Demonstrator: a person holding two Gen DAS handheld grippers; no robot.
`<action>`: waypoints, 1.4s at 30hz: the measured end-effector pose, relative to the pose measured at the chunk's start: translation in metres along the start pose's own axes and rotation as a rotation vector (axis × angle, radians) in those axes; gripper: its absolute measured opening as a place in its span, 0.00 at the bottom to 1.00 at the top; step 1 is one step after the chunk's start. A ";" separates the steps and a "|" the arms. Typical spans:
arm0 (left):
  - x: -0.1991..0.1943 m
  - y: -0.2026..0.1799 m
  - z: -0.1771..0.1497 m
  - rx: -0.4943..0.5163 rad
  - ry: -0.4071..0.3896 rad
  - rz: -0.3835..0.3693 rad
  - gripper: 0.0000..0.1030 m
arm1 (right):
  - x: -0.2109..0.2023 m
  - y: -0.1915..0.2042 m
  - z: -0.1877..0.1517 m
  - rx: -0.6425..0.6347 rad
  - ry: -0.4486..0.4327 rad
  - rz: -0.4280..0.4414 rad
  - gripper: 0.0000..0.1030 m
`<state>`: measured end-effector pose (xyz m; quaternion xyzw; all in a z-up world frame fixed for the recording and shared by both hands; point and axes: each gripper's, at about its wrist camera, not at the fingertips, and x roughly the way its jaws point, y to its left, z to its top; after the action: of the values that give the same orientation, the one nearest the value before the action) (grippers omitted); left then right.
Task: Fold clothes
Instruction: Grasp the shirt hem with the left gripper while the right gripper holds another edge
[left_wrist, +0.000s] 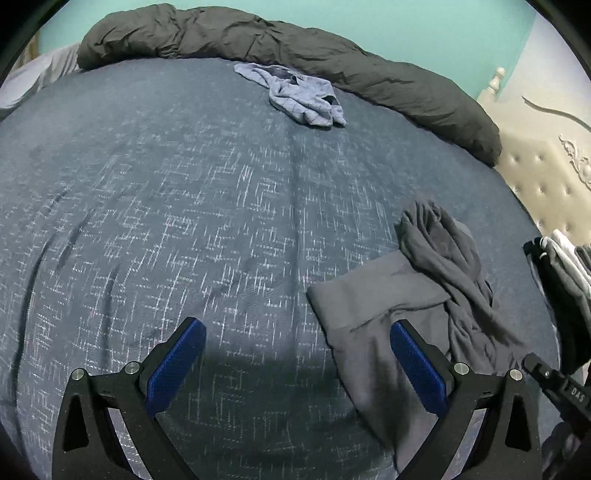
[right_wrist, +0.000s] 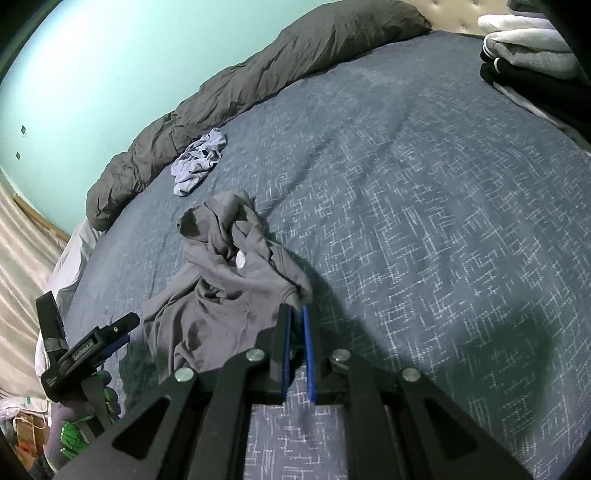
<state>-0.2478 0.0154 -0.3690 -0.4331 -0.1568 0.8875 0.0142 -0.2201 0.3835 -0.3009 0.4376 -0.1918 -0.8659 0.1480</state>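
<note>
Already a folded stack (right_wrist: 528, 48) sat far right; the right gripper (right_wrist: 297, 314) pinched the crumpled grey garment (right_wrist: 221, 288), the left gripper (left_wrist: 297, 332) gaped, and a blue garment (left_wrist: 303, 96) waited.

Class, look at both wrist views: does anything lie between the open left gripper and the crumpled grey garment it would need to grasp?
Nothing visible does. The left gripper hangs open over bare bedspread, its right finger already above the grey garment. The right gripper is shut on the garment's other edge, off that path.
</note>
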 end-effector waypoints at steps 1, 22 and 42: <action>0.001 0.000 0.000 -0.001 0.002 -0.001 1.00 | 0.000 0.001 0.000 -0.002 0.000 0.000 0.07; 0.007 -0.001 0.004 0.027 0.039 -0.062 0.44 | 0.004 0.004 0.001 -0.002 -0.010 -0.023 0.07; 0.003 -0.008 0.005 0.047 0.089 -0.170 0.05 | 0.058 0.134 0.063 -0.375 -0.004 -0.066 0.36</action>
<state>-0.2549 0.0224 -0.3660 -0.4566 -0.1714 0.8665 0.1065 -0.2926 0.2537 -0.2454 0.4067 -0.0129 -0.8918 0.1979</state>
